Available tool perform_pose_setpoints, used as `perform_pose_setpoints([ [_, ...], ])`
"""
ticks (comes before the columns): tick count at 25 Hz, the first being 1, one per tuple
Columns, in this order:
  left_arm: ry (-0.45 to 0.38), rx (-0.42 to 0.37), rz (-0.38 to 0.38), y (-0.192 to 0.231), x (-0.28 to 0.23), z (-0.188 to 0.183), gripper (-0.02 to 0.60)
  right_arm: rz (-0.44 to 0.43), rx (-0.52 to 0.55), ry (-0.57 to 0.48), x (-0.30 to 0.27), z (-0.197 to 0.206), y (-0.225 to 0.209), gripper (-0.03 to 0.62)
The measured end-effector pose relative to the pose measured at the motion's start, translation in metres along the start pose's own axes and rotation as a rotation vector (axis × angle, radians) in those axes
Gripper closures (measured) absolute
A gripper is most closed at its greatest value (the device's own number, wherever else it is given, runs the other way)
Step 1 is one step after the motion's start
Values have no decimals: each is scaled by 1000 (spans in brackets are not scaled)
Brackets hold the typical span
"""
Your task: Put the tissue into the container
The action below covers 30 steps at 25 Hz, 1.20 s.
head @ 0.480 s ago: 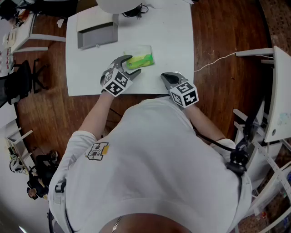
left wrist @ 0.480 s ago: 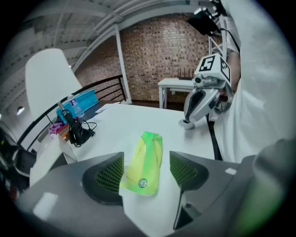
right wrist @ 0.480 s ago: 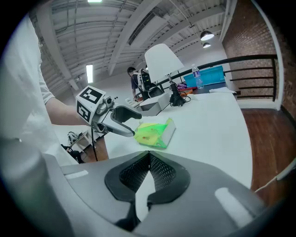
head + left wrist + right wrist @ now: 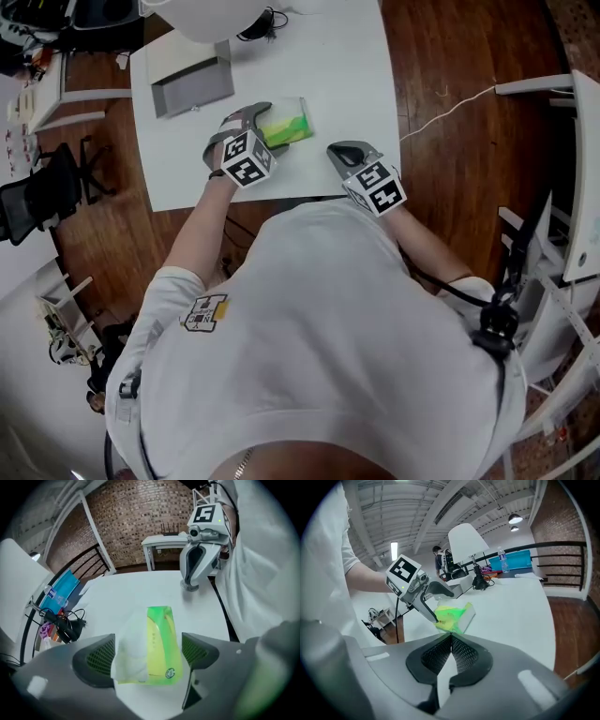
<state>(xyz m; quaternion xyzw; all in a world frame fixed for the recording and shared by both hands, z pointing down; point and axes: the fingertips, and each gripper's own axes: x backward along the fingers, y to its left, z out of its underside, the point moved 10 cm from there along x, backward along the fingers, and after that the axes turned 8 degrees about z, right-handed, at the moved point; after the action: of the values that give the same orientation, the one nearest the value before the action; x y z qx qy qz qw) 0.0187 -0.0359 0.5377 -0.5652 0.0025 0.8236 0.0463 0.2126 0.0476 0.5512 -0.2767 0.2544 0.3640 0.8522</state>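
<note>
left gripper: jaws wide apart, either side of pack, not clamped
right gripper: jaws together, empty, right of pack
green plastic tissue pack: on white table
grey open container: far left, apart from pack

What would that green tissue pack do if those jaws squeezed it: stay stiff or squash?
Probably squash: the green tissue pack looks like soft plastic wrap, with a loose white tissue bulging out. Being mostly tissue, it is likely light for its size. The glossy wrap might slip, though the left gripper's open, ribbed jaws stand either side of it.
</note>
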Motion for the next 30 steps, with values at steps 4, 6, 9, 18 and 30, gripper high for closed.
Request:
perform_pose_setpoints([
  [4, 23, -43, 51, 9, -6, 3, 137, 13, 66, 12, -12, -14, 4, 522],
  [6, 29, -68, 83, 12, -10, 3, 132, 25, 68, 27, -19, -18, 6, 508],
  [9, 26, -91, 134, 17, -15, 4, 131, 49, 87, 68, -32, -22, 10, 479],
  [18, 5, -119, 263, 18, -34, 18, 124, 85, 134, 163, -65, -32, 26, 414],
  [30, -69, -69, 295, 28, -33, 20, 255, 138, 109, 178, -66, -33, 27, 424],
])
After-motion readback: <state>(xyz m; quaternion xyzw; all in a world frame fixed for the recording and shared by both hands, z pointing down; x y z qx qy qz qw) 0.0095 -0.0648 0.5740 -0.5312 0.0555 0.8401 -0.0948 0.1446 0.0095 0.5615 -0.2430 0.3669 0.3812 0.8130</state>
